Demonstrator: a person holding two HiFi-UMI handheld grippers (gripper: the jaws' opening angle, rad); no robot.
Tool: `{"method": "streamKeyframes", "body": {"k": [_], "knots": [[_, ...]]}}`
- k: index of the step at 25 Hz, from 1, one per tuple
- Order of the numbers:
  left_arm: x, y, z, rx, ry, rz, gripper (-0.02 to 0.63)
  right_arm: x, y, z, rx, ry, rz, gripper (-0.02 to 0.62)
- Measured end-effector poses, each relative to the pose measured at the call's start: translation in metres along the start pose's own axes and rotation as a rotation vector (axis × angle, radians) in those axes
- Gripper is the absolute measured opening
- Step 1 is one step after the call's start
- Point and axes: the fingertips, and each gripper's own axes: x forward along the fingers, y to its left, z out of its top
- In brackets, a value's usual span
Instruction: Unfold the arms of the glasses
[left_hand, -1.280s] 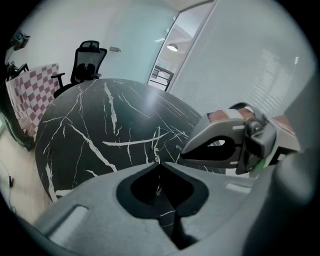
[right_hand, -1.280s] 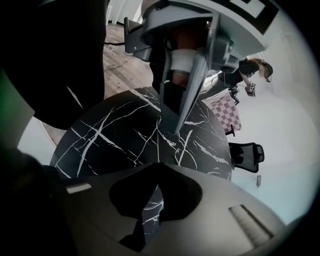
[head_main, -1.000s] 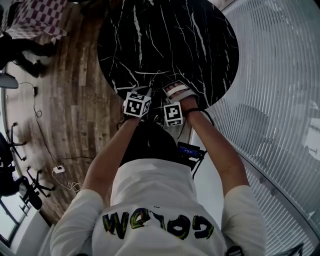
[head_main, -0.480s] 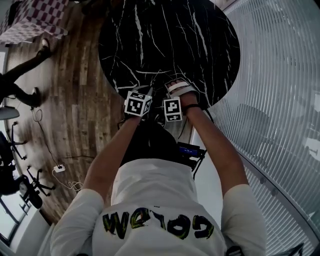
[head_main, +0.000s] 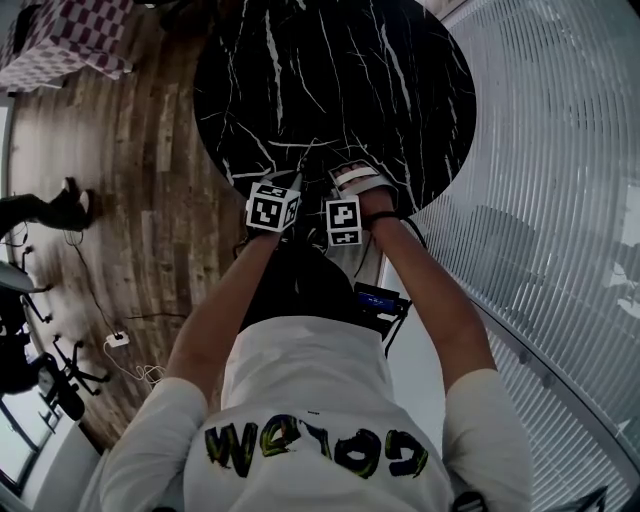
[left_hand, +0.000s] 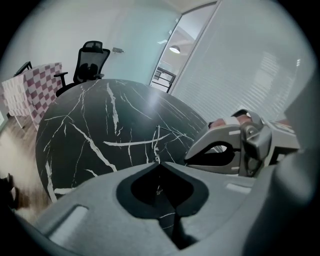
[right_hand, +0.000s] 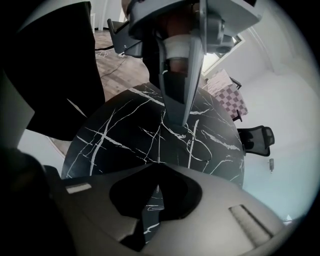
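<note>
1. The glasses (right_hand: 201, 148) (thin wire, hard to pick out from the veining) are at the near edge of the black marble table (right_hand: 115, 135).
2. The left gripper (right_hand: 177, 120) has its jaws pinched on their frame.
3. The right gripper (right_hand: 157, 186), just beside it, has just been closing. Its jaws now meet, and a fine wire runs from their tips.
</note>
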Motion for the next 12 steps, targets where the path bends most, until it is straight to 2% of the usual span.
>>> {"method": "streamKeyframes", "body": {"k": [12], "knots": [[0.002,0.0,0.003,-0.003,-0.012,0.017,0.006,-0.008,0.018,0.002,0.133,0.019,0.061,0.009]]}}
